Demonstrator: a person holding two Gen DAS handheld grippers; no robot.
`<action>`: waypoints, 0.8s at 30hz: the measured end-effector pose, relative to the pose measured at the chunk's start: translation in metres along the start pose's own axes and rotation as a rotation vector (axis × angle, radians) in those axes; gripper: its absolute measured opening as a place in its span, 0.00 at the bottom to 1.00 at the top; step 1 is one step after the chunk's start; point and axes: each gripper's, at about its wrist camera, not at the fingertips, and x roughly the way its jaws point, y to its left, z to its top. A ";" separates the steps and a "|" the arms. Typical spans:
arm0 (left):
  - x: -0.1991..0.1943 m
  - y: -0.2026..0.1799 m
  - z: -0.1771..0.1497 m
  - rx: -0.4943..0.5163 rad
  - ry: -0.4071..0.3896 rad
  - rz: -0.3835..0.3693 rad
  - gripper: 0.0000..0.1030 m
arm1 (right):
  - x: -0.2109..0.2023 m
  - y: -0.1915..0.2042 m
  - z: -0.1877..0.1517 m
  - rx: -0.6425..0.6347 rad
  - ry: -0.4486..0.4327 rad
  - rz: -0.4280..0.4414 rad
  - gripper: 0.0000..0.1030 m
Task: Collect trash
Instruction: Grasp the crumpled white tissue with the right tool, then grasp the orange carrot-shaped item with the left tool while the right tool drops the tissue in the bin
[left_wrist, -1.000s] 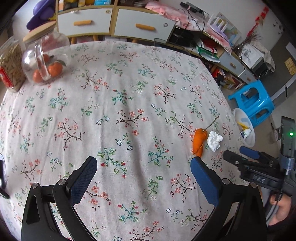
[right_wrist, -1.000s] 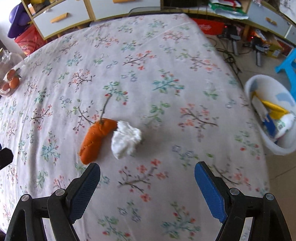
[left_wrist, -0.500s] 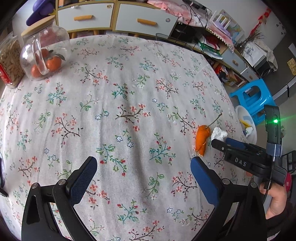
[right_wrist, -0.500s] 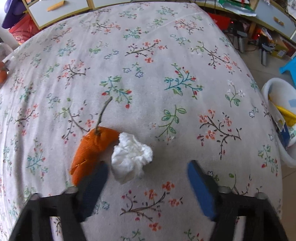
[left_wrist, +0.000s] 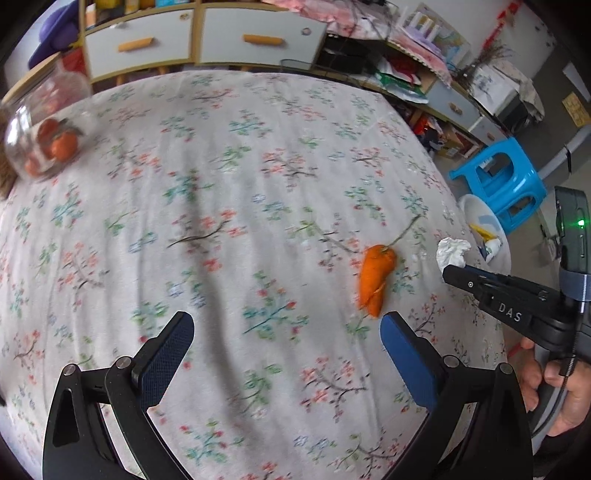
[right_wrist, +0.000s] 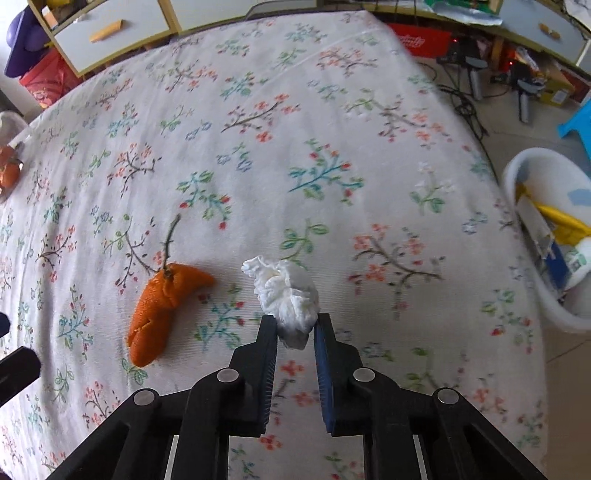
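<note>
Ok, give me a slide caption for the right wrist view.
Right gripper shut on crumpled white tissue beside orange peel on floral tablecloth; white bin waits nearby.

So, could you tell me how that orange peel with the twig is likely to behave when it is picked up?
The orange peel looks thin, curled and split, so it is probably light and may flex or tear. Its twig sticks out and could snag. It lies flat on the tablecloth, so the open left hand-held gripper may scrape cloth.

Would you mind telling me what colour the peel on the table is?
The peel is orange with a thin brownish stem, clearest in the right wrist view.
</note>
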 end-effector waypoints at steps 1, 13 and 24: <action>0.002 -0.005 0.001 0.013 -0.004 -0.001 0.99 | -0.003 -0.005 0.000 0.003 -0.006 -0.002 0.17; 0.036 -0.052 0.013 0.080 0.004 -0.051 0.79 | -0.027 -0.063 -0.003 0.087 -0.041 -0.018 0.17; 0.059 -0.061 0.015 0.060 0.043 -0.050 0.18 | -0.049 -0.137 -0.002 0.234 -0.079 0.015 0.17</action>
